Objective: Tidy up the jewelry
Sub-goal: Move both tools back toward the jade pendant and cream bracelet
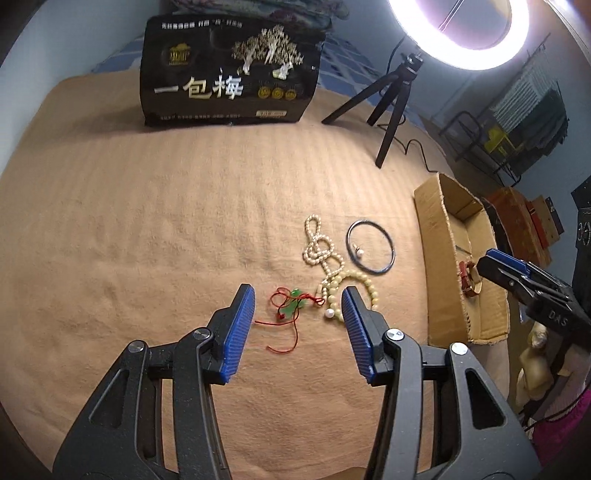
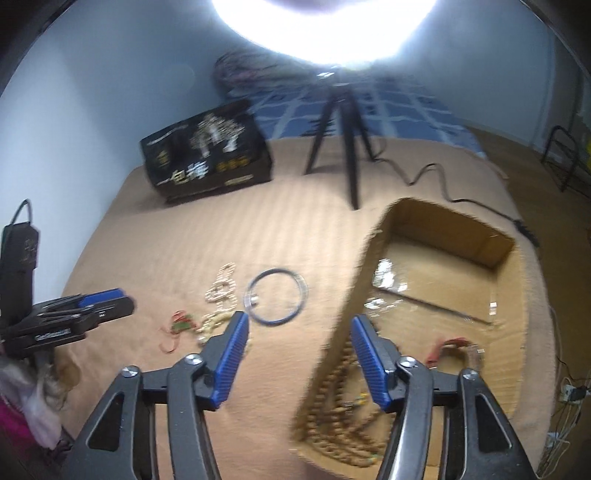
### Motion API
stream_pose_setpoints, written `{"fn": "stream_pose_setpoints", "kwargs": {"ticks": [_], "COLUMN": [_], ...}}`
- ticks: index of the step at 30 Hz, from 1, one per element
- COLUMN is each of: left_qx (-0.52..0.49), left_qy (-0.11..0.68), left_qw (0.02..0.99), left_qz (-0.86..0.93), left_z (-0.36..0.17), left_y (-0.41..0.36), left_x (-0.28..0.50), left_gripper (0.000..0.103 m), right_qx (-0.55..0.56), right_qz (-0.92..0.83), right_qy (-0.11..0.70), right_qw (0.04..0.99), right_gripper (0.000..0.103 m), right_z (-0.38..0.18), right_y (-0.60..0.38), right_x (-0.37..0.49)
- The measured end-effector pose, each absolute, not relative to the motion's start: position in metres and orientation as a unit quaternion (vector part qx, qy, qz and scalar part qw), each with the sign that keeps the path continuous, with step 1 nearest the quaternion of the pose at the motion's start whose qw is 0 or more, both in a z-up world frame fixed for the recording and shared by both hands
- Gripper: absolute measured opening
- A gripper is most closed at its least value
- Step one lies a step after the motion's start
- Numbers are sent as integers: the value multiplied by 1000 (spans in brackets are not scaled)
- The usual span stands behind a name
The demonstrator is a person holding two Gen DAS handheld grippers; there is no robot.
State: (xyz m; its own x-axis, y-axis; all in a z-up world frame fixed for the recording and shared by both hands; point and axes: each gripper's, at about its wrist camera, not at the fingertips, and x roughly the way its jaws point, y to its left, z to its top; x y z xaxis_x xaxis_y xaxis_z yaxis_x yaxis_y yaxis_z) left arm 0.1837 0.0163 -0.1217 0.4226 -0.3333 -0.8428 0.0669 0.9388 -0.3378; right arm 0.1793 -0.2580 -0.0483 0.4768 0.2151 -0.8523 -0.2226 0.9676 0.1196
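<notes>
The left tool [image 1: 298, 304] stands wide, its blue pads apart and holding nothing, above a tan blanket [image 1: 147, 229] that covers the work surface. Between and just beyond its pads lies a green pendant on red cord [image 1: 293, 304]. Just right of the pendant, a cream bead bracelet [image 1: 352, 286] lies partly hidden behind the right pad. Farther out, a small-bead pearl strand [image 1: 317, 245] lies in loops and touches the bracelet. Just right of the strand lies a dark bangle [image 1: 370, 246], with a small pearl piece [image 1: 359, 252] inside its ring.

The right tool [image 2: 299, 330] also stands wide and holds nothing. It straddles the near left wall of an open cardboard box [image 2: 498, 251], which sits on the blanket to the right of the loose jewelry. In the right wrist view, which is motion-blurred, a brown bead necklace [image 2: 340, 413] lies coiled in the near part of the box. A red-and-tan piece [image 2: 452, 347] lies to its right; its type cannot be told.

At the far side of the blanket stands a black printed package [image 1: 231, 70], on the left. To its right is a black tripod [image 1: 384, 103] carrying a lit ring light [image 1: 458, 29].
</notes>
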Motion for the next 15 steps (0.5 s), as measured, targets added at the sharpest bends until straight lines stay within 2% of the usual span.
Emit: {"fn": "stream_pose_setpoints", "kwargs": {"ticks": [4, 6, 9, 11, 15], "left_qx": [-115, -106, -86, -71, -42], "left_qy": [540, 544, 548, 552, 555], "left_qw": [823, 820, 817, 813, 811], "left_qz": [-135, -144, -158, -169, -180], "left_z": [-136, -142, -150, -155, -160], "left_y": [14, 10, 4, -2, -10], "left_x": [188, 190, 190, 190, 188], "left_gripper": [32, 32, 31, 28, 28], "right_qx": [-10, -11, -16, -22, -32], "right_qz": [150, 156, 164, 163, 163], "right_qy": [513, 524, 543, 546, 552], "right_qw": [845, 837, 823, 821, 817], "right_gripper": [51, 45, 43, 38, 37], "right_z": [-59, -66, -79, -82, -92], "right_y": [-241, -234, -221, -218, -207], "right_x": [176, 173, 170, 170, 173]}}
